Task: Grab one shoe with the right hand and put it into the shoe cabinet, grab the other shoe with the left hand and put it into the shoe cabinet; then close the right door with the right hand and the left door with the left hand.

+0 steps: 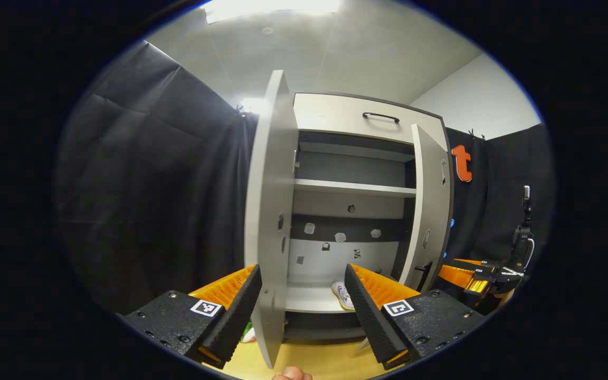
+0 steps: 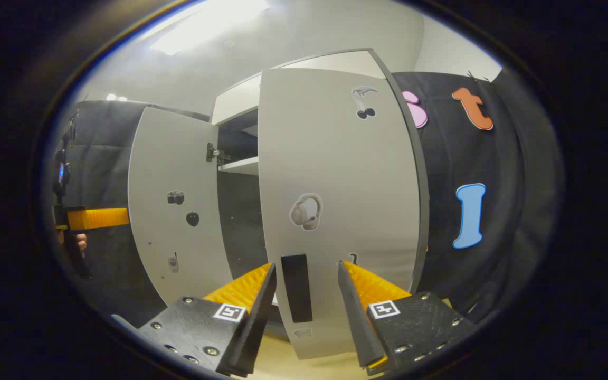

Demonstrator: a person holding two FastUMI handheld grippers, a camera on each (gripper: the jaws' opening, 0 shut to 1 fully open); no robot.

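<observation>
**A:** Pale grey board, the whole shoe cabinet point(image 1: 354, 121). It stands on a light wooden floor point(image 1: 330, 361) against the black cloth, with both doors swung out. How would you judge the doors?

**B:** Stiff, flat panels on hinges; I'd expect them to swing lightly and not flex. The left door point(image 1: 267, 221) stands edge-on between the fingers of the left tongs point(image 1: 301, 295), which are spread wide and, as far as I can tell, grip nothing. In the right gripper view the right door point(image 2: 335, 190) faces the camera, partly swung toward shut, with the right tongs point(image 2: 304, 293) also spread wide and its dark handle point(image 2: 297, 287) between the fingers. I cannot tell whether either finger touches it.

**A:** Where would you take hold?

**B:** I doubt a grip is needed. A push on the outer face near the free edge, far from the hinge, should carry each door round. The face is smooth, so a finger could slide; the handle on the right door gives a surer catch.

**A:** And the shoes?

**B:** One white shoe point(image 1: 342, 294) lies on the bottom shelf inside, toe outward. Something pale sits low beside the left door's foot, but it is too hidden to name. So the shoe step looks done at least in part, and closing is the work in hand.

**A:** Anything smaller?

**B:** Stickers on both door faces, and the right tongs seen far off in the left gripper view.
</observation>
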